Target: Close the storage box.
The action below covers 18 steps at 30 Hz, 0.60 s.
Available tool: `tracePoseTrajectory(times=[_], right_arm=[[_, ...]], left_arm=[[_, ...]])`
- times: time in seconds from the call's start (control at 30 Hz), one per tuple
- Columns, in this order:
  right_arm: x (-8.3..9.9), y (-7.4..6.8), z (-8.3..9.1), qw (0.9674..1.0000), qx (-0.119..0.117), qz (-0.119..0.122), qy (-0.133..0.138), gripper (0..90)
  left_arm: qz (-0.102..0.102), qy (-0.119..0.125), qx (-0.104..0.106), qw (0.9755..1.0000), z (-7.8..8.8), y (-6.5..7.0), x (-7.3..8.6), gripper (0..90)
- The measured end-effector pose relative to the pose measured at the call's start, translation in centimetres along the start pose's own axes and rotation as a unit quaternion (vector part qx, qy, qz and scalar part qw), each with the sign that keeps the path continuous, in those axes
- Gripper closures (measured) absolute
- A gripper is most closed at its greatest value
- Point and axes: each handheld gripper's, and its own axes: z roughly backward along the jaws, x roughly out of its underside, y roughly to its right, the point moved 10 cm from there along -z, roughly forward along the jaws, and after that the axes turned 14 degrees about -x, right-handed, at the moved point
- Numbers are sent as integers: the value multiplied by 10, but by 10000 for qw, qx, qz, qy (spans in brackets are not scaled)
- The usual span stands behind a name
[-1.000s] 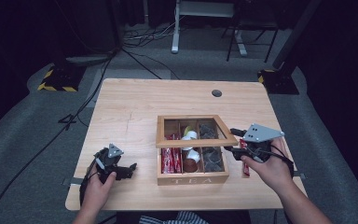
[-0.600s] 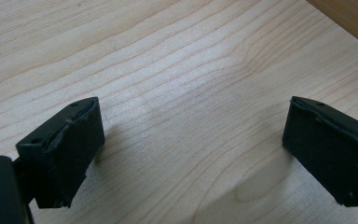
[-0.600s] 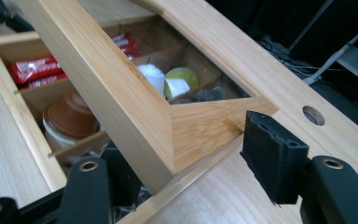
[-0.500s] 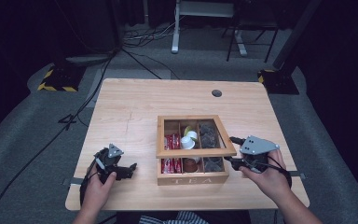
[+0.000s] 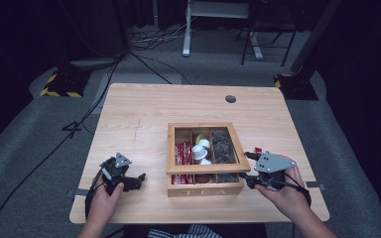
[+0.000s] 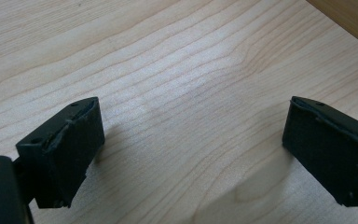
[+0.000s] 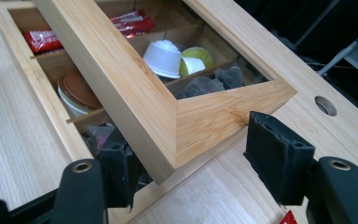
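- Table point(image 5: 144, 114): pale wood, with the box point(image 5: 204, 185) near its front edge, right of centre.
- Box: wooden, marked TEA, holding red packets point(image 5: 183, 152), white cups point(image 5: 200, 151) and dark bags point(image 5: 223, 146).
- Lid point(image 7: 135, 100): a window frame, tilted, part-raised over the box.
- Right gripper point(image 5: 246, 166): at the lid's right front corner, jaws apart and just been opening, the corner between them.
- Left gripper point(image 5: 138, 177): jaws wide apart over bare table, well left of the box.
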Motion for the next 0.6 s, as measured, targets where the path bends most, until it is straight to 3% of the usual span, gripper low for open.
tracePoseTrajectory(times=[0.6], right_arm=[[15, -15, -3, 9996, -150, 99, -217, 382]], left_arm=[[-2, -1, -3, 10000, 0, 0, 0, 57]])
